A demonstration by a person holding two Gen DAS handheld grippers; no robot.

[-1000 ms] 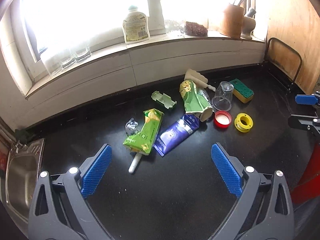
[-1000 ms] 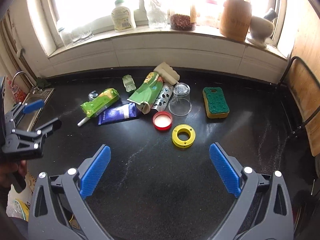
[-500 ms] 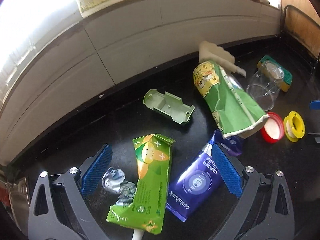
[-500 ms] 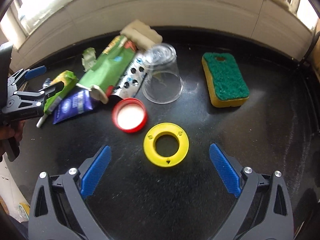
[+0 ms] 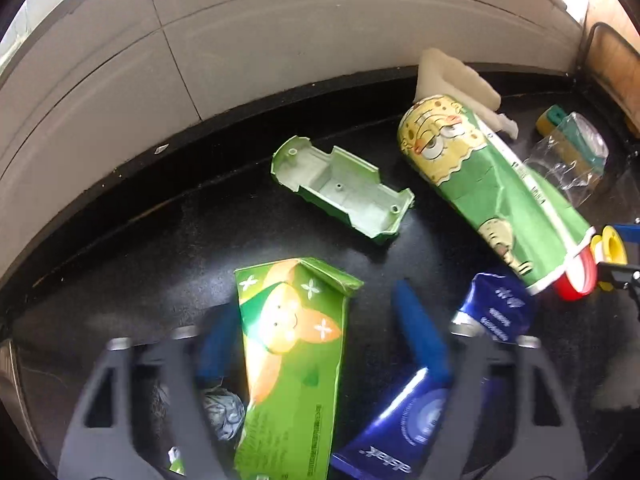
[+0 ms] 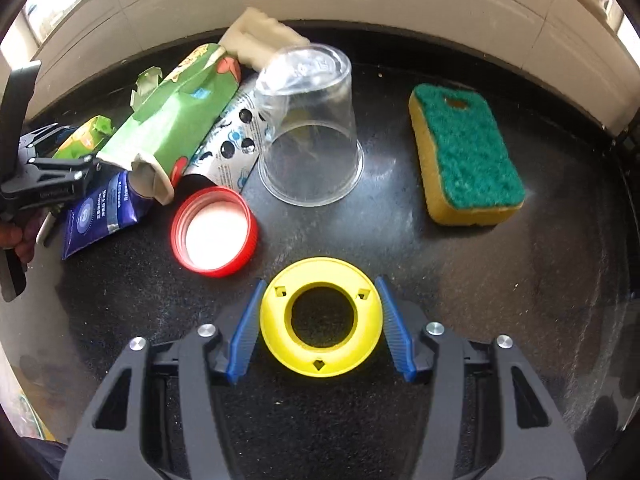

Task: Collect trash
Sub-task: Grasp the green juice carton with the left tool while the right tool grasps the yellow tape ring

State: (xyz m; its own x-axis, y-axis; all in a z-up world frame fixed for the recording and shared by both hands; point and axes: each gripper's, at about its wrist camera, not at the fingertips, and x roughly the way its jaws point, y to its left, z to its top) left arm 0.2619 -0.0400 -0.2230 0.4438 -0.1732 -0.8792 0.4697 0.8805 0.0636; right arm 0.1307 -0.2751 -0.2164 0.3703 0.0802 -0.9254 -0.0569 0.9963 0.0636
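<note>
Jaws on both grippers have just been closing, each around its own piece of trash on the black counter (image 6: 520,280).

Right gripper (image 6: 320,328) is straddling the yellow ring (image 6: 320,316), which is lying flat and dead centre between the blue pads (image 6: 244,332). Pads are sitting just beside the ring's rim on either side; I cannot tell whether they are pressing yet. A round ring has no long axis, so approach angle is mattering little.

Left gripper (image 5: 316,344) is half closed and bracketing the green carton (image 5: 292,360), whose long axis is running along the fingers, away from the camera. Its right pad is standing clear of the carton, so nothing is being held. A blue pouch (image 5: 400,428) is lying just beside it.
</note>
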